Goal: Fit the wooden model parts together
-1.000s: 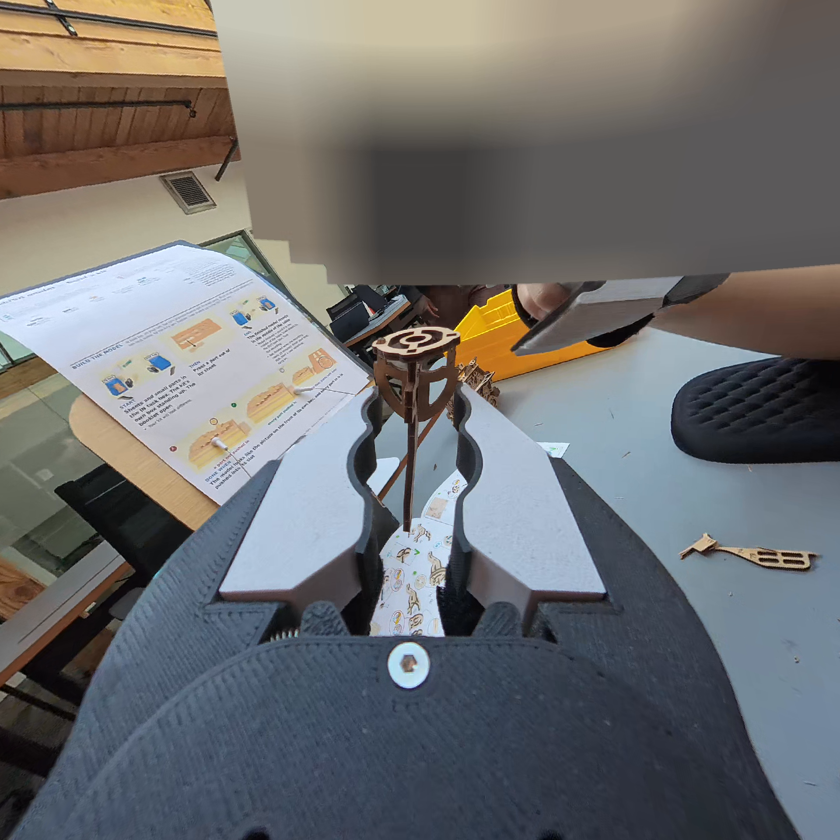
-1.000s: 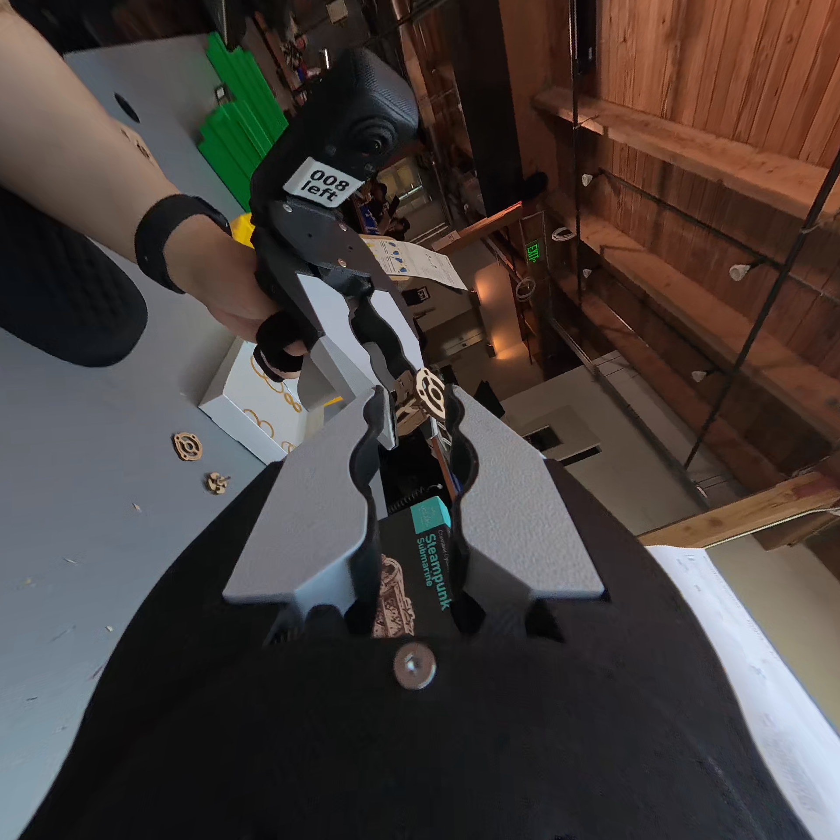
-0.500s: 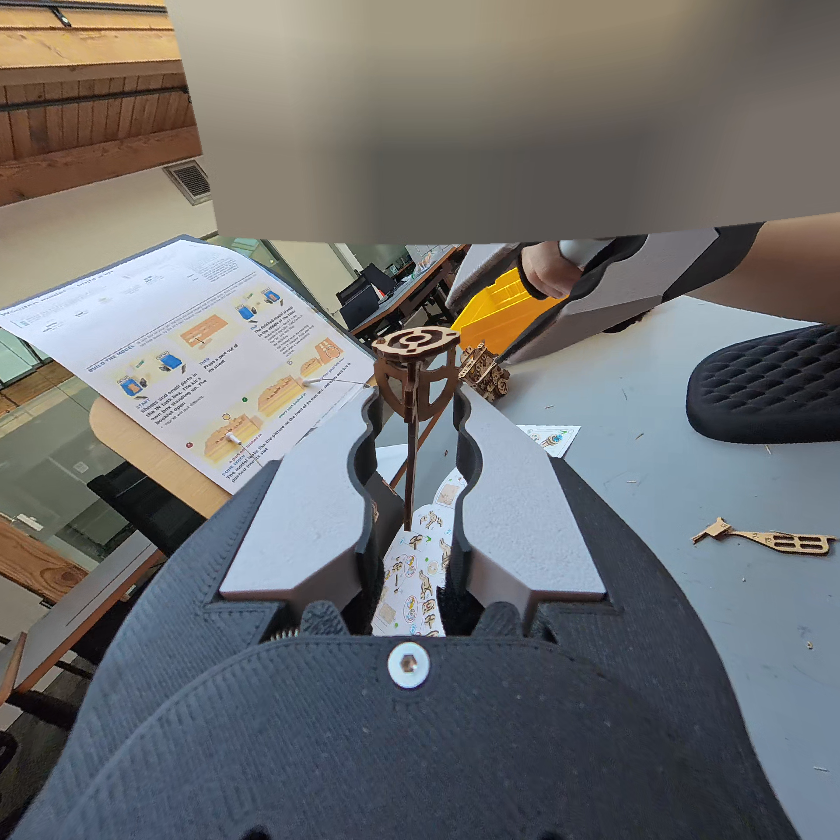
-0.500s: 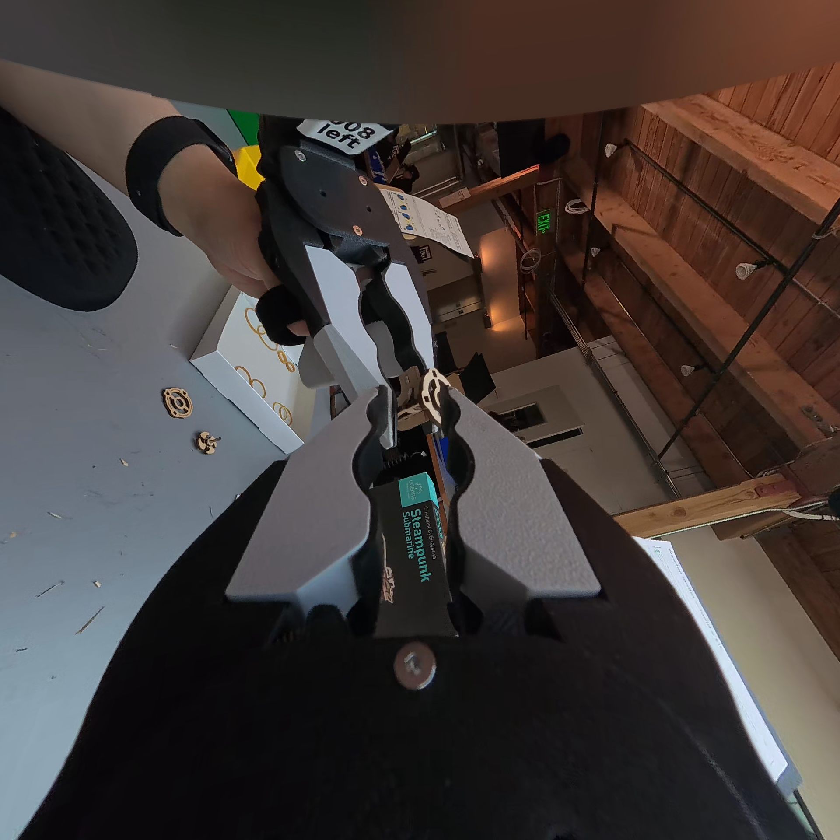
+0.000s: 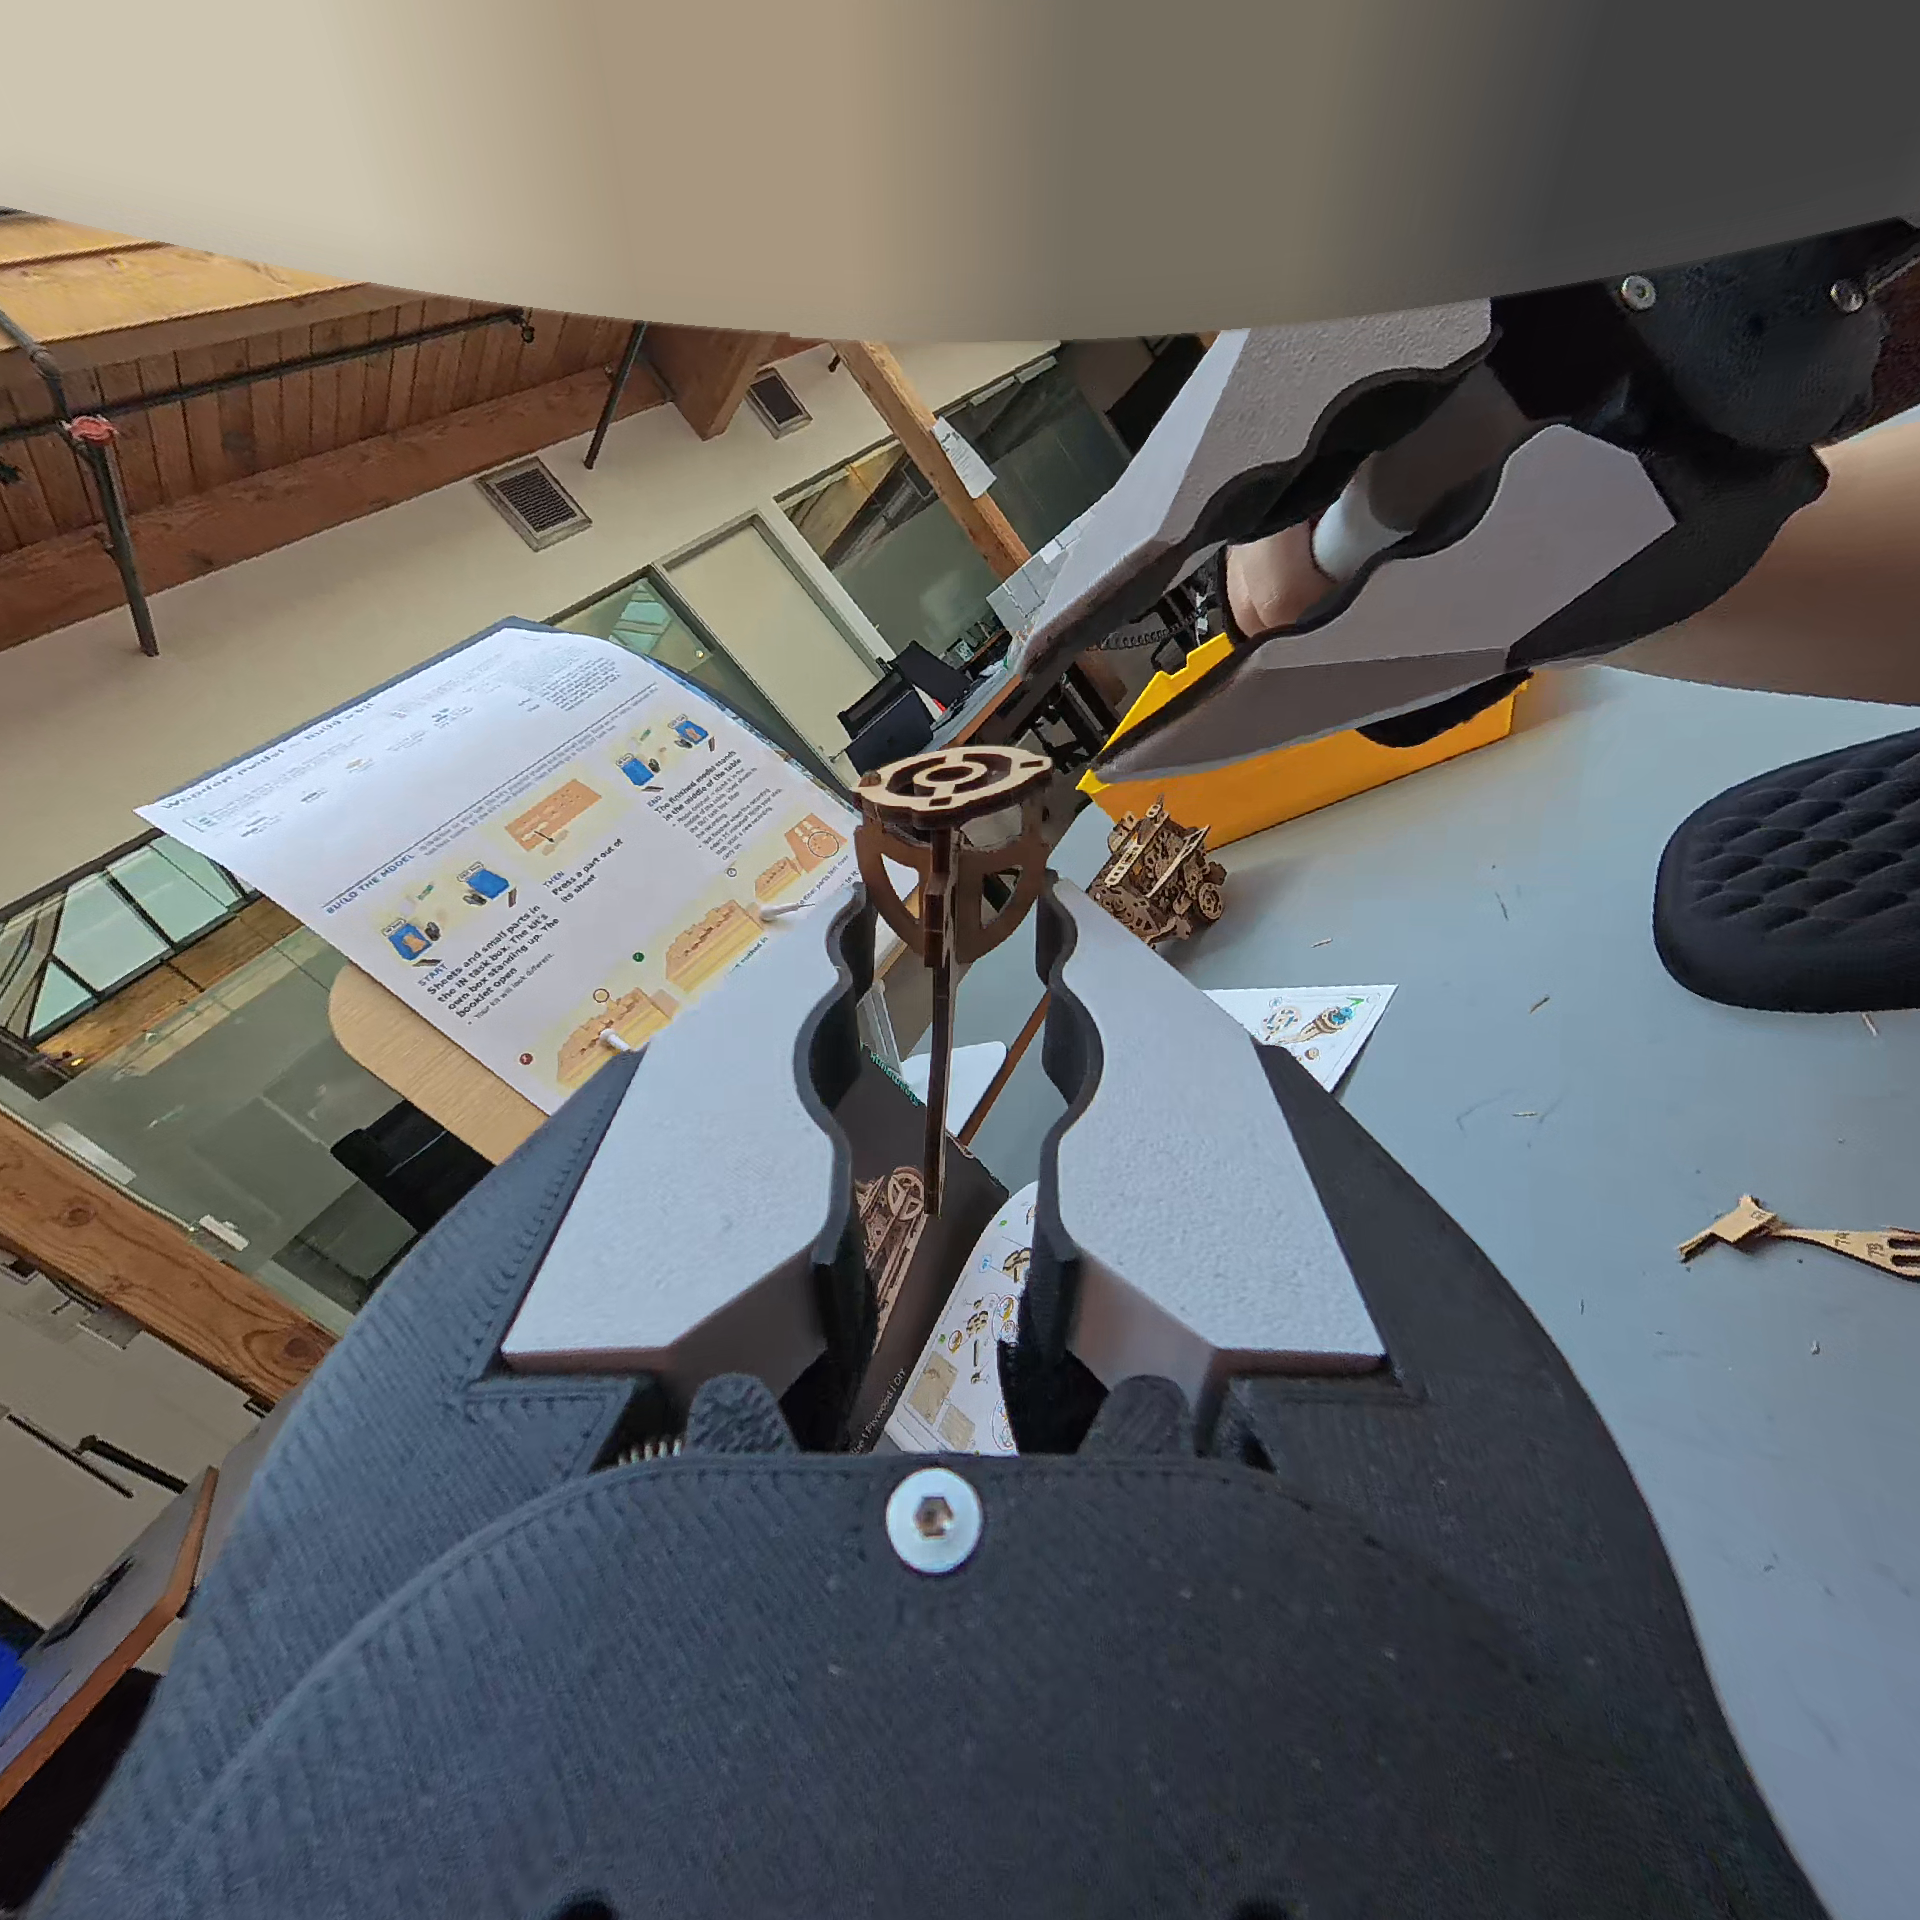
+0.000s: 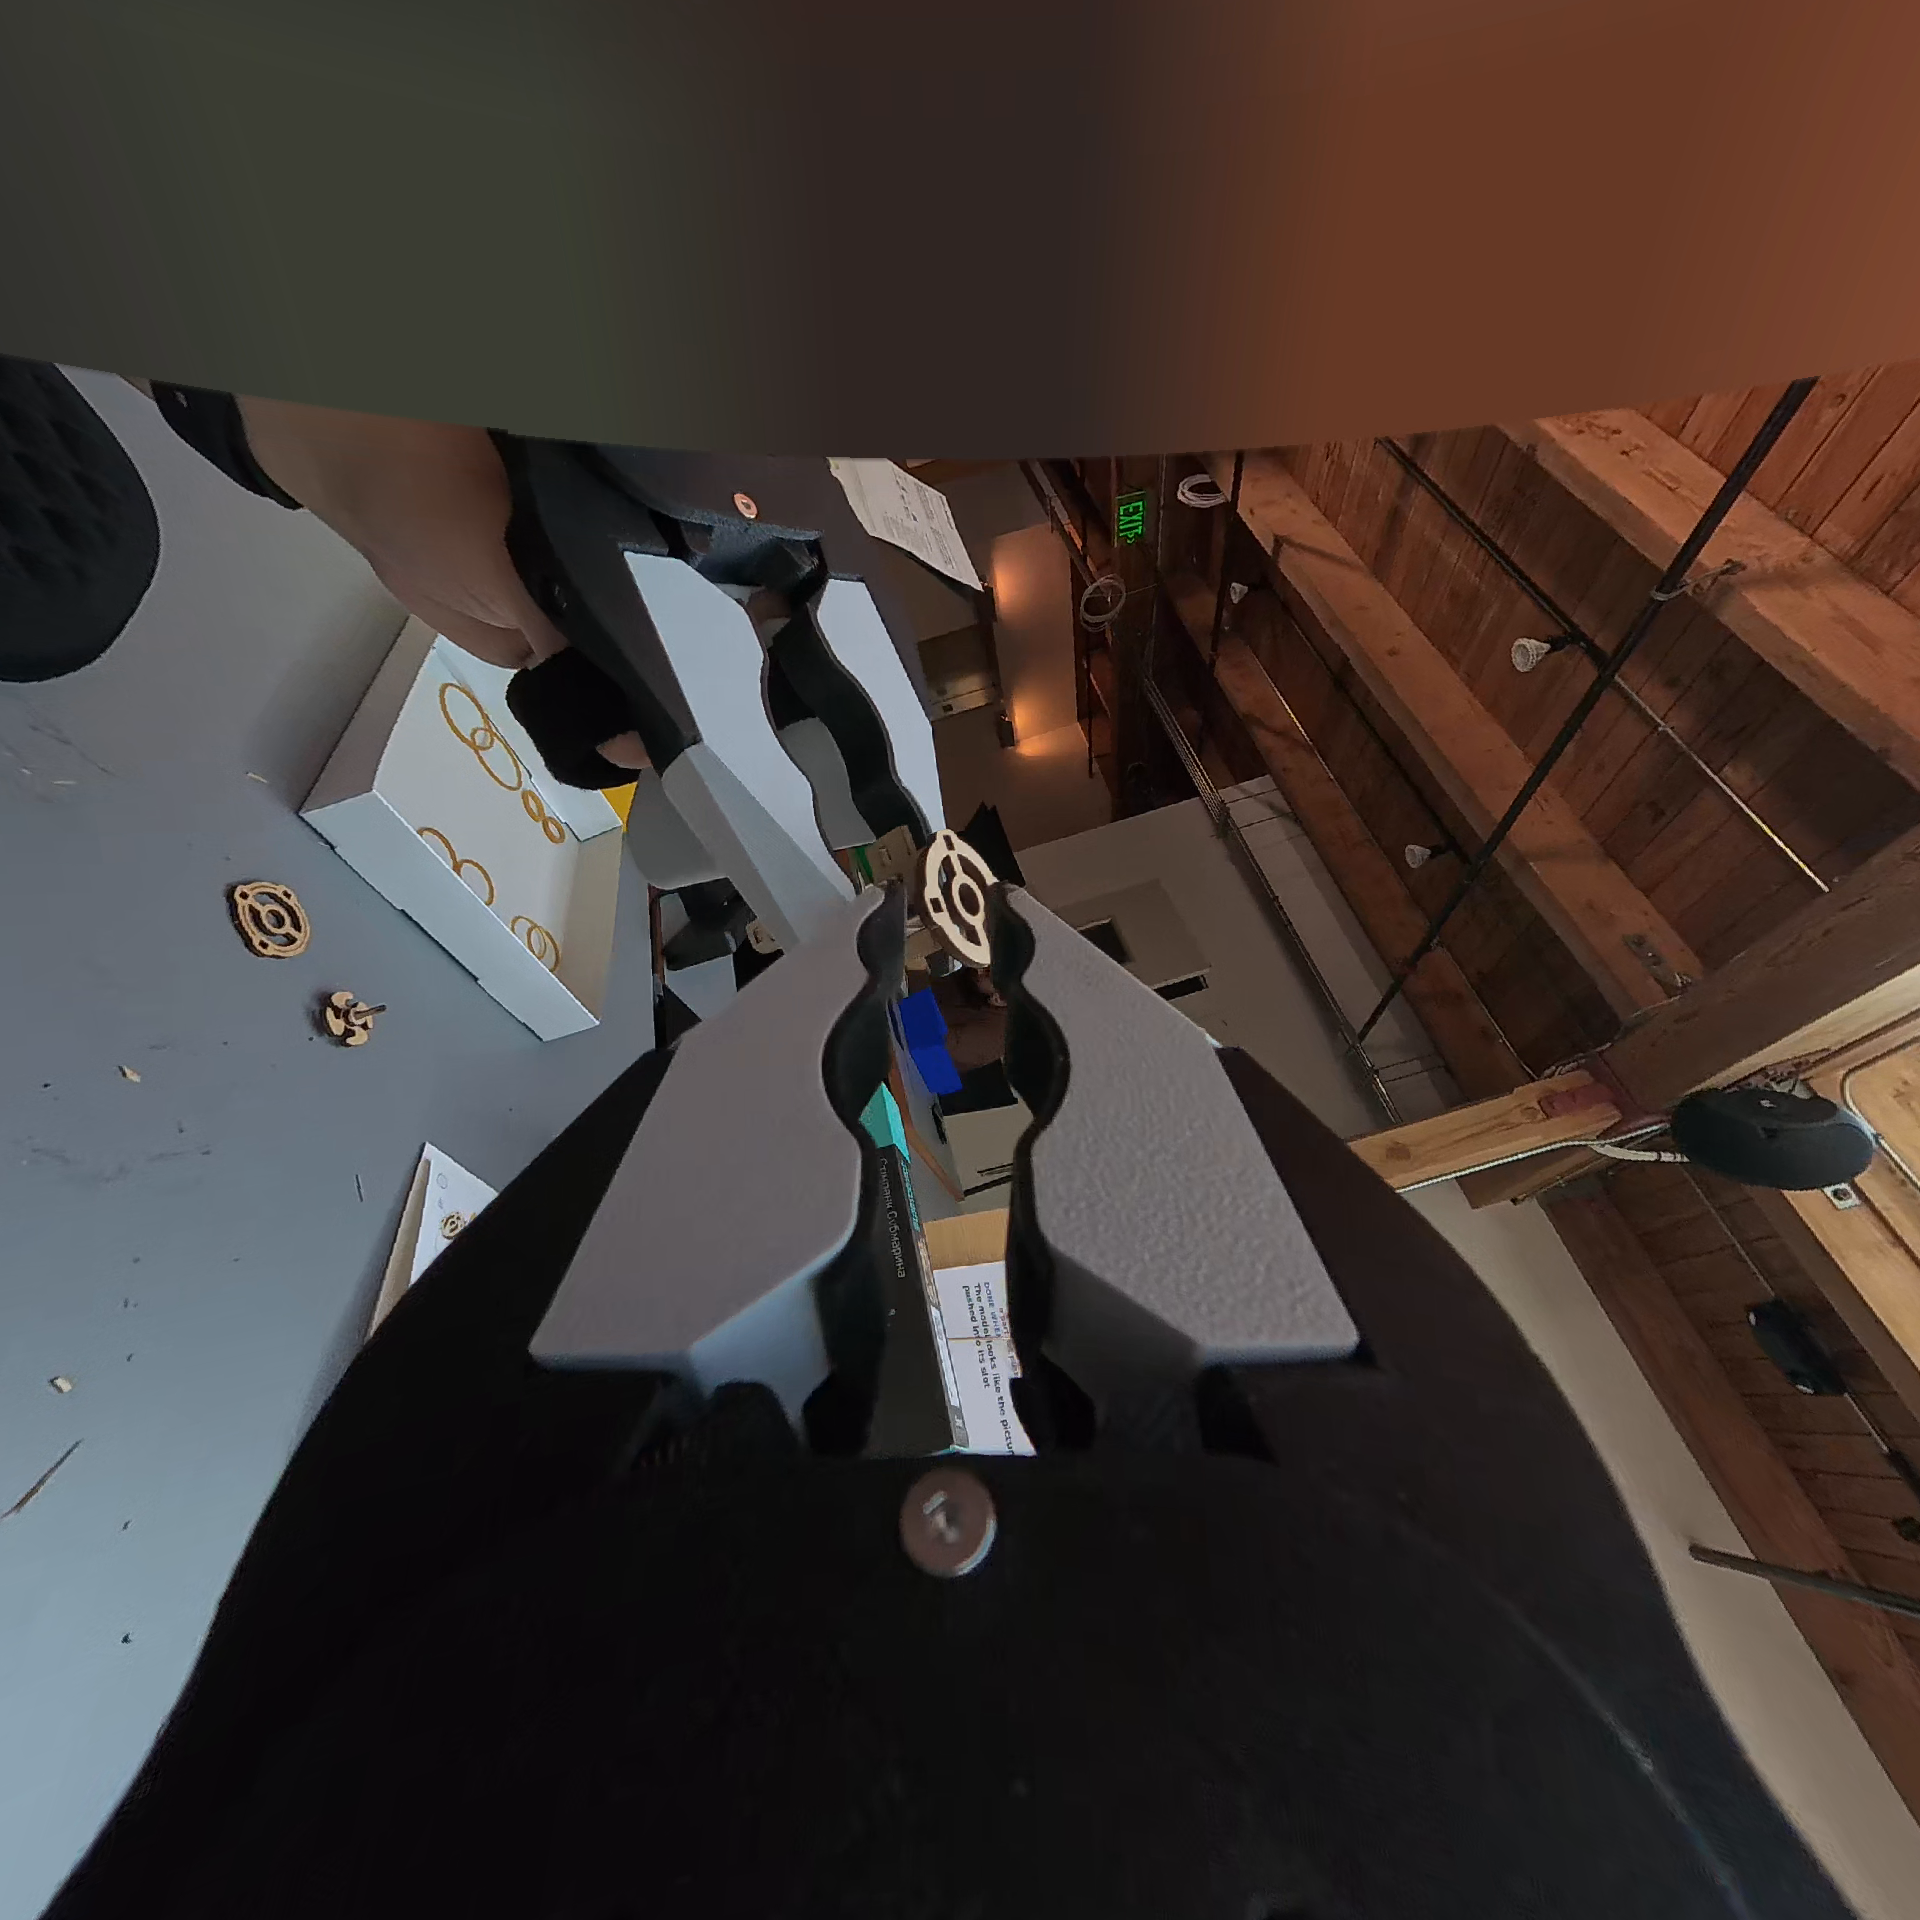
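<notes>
My left gripper (image 5: 951,914) is shut on a wooden sub-assembly (image 5: 940,862): a pierced round disc (image 5: 951,774) on curved ribs, with a long thin stick running back between the jaws. My right gripper (image 6: 943,902) is open by a narrow gap. The disc (image 6: 958,899) sits right at its fingertips. In the left wrist view the right gripper (image 5: 1055,712) comes in from the upper right, its lower fingertip beside the disc's rim. I cannot tell if it touches. The left gripper (image 6: 873,862) also shows in the right wrist view.
On the grey table (image 5: 1558,1143) lie a small built wooden model (image 5: 1153,873), a yellow bin (image 5: 1299,769), a black mesh pad (image 5: 1808,873), a flat wooden piece (image 5: 1797,1242) and a booklet (image 5: 1309,1023). An instruction sheet (image 5: 540,852) stands at the left. A white box (image 6: 457,831), a wooden ring (image 6: 270,920) and a small geared pin (image 6: 348,1013) lie farther off. The left gripper's tips are roughly 4 cm from the right gripper's. From either gripper's tips it is about 25 cm to the flat wooden piece (image 5: 1797,1242).
My right gripper has moved in toward the disc and its tips now reach the rim. My left gripper has kept its hold and tilted upward a little.
</notes>
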A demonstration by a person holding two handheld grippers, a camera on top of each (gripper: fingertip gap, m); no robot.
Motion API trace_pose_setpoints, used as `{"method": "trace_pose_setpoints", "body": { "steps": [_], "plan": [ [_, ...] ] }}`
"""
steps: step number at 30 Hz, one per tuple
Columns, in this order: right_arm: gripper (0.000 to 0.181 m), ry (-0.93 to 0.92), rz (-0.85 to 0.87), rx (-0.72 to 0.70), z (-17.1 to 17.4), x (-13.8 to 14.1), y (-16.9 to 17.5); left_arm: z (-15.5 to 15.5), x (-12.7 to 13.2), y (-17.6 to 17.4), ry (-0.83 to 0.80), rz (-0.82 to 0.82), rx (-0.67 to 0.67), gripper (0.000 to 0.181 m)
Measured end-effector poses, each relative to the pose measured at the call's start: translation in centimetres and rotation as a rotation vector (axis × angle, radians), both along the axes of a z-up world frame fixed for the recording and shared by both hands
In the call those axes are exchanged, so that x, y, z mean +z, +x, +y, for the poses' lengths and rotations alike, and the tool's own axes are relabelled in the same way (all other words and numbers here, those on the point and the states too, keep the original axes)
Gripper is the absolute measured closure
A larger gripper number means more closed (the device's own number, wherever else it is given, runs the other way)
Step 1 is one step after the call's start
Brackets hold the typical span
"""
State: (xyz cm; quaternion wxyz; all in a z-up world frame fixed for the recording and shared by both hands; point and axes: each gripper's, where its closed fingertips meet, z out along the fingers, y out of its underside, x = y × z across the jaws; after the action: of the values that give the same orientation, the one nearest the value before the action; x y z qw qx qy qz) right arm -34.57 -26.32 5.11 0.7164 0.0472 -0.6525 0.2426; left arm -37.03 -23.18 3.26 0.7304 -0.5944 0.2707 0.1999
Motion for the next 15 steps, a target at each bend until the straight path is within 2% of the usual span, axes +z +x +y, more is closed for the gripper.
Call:
{"method": "trace_pose_setpoints", "body": {
  "steps": [15],
  "plan": [
    [0.176, 0.003, -0.017, -0.010, -0.38, -0.81, -0.58, 0.08, -0.16, 0.32, 0.004, 0.024, 0.010, 0.151]
  ]
}}
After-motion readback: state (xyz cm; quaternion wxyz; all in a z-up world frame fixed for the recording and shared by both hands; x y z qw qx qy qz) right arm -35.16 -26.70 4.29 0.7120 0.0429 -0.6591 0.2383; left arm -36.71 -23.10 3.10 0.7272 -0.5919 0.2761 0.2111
